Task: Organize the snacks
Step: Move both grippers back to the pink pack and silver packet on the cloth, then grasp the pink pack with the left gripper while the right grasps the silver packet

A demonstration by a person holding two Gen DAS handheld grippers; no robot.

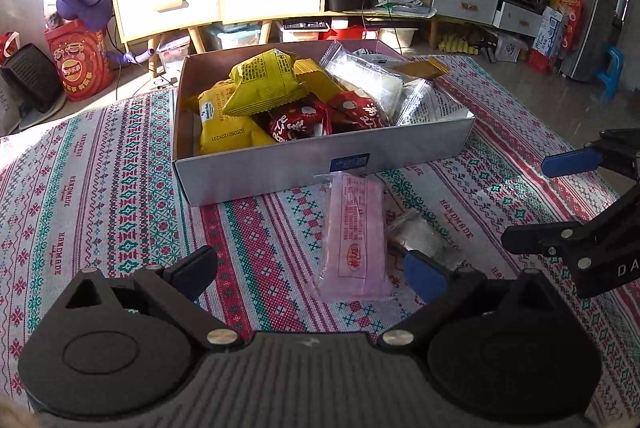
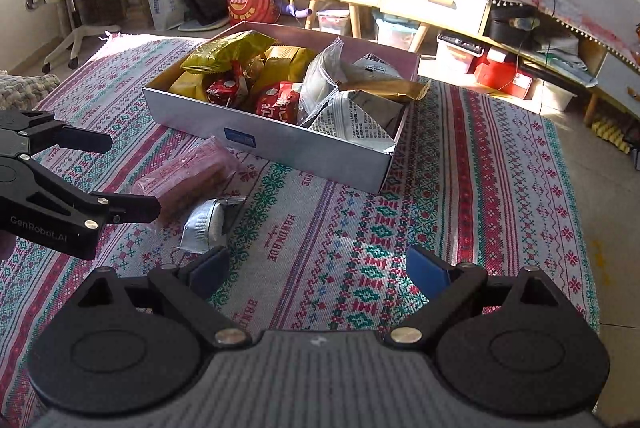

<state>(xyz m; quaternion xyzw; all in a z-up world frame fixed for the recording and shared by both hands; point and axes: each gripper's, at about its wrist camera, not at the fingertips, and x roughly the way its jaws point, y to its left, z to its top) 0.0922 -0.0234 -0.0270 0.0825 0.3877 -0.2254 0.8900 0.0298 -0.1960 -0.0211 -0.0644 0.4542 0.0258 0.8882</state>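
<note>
Two snacks lay outside the box point(image 1: 280, 168): a pink wafer packet point(image 1: 354, 240) just ahead of the wide-open, empty left gripper point(image 1: 312, 274), and a silver sachet point(image 2: 204, 228) beside the equally wide, empty right gripper point(image 2: 320, 276). Best pinched across its narrow width.

A snack-filled box point(image 2: 280, 144) sits at frame centre; a pink packet point(image 2: 188, 172) and silver packet point(image 2: 204, 228) lie lower left of it.
</note>
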